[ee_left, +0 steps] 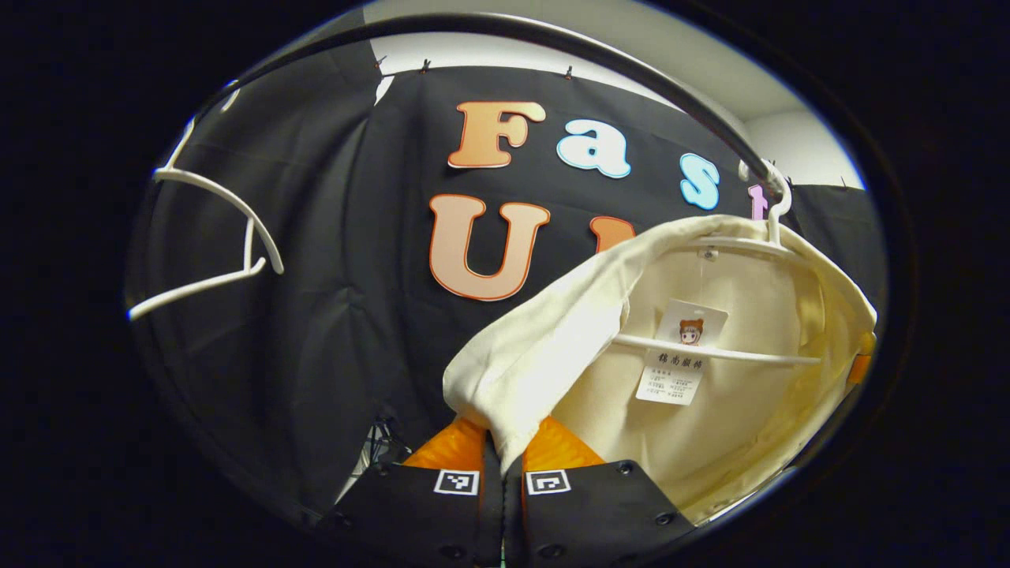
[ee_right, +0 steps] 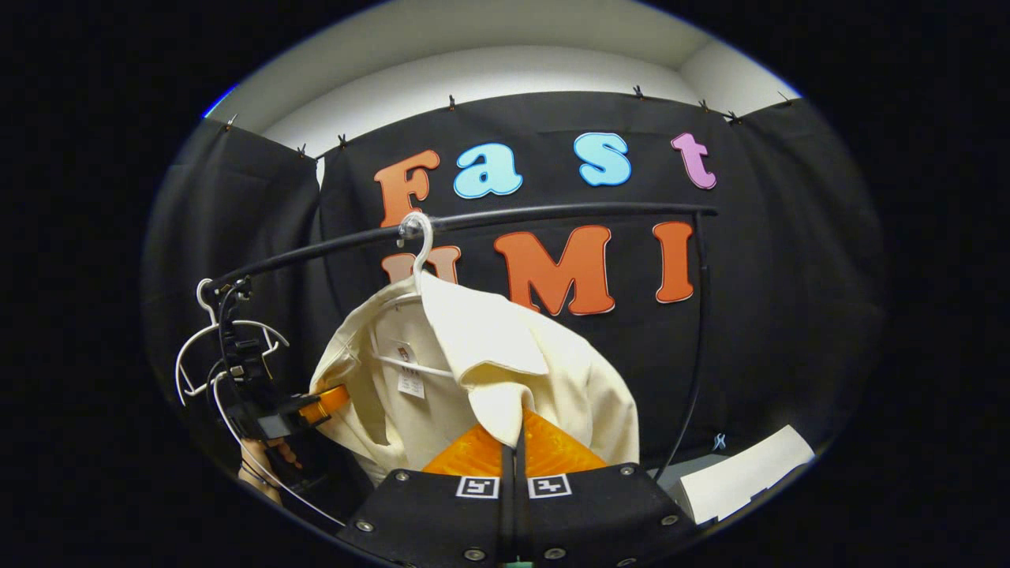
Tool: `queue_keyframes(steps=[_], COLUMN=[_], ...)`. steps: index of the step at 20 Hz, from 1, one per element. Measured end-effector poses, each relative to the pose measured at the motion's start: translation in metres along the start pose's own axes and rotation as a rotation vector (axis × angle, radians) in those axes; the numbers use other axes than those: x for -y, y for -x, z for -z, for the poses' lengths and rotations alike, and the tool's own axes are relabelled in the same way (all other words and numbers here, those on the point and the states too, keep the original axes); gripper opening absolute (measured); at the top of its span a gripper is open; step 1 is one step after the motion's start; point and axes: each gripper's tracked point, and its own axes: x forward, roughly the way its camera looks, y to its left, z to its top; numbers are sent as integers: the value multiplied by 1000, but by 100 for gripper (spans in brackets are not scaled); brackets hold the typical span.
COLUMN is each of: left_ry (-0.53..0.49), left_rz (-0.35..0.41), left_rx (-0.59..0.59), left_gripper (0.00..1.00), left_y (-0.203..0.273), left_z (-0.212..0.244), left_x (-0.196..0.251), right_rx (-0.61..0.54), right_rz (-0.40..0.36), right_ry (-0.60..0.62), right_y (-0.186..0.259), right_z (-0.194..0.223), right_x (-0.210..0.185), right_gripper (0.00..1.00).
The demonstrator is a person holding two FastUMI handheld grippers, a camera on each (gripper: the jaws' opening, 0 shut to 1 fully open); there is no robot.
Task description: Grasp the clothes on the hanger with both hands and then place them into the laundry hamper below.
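Left gripper view shows our left gripper (ee_left: 503,450) clamped on the cream shirt (ee_left: 710,394), its two fingers closed together with a fold of the front edge pinched between them. The shirt hangs on a white hanger (ee_left: 714,351) hooked over the black rail (ee_left: 600,59), with an empty hanger (ee_left: 213,237) further along. In the right gripper view, our right gripper (ee_right: 514,442) is likewise closed on the pointed tip of the shirt's other front flap, and the left gripper (ee_right: 316,406) appears at the far side of the garment, held by a hand (ee_right: 260,469).

Both grasps look made, so we judge the step in hand to be freeing the shirt from its hanger. To do that well we should pull the two front edges apart and down together, so the shoulders slip off the hanger arms rather than dragging the hook along the rail. Both holds are thin pinches, so a slow, even pull suits them. The hamper is out of sight below.
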Motion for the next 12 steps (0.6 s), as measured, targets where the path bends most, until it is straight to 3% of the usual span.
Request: queue_keyframes(steps=[12], left_ry=[-89], left_rz=[-67], left_rx=[117], left_gripper=[8], left_y=[23], left_z=[-58], left_x=[-32], right_rx=[84], right_rz=[-6], right_ry=[-2], right_y=[30], right_z=[-61], right_x=[50], right_gripper=[0])
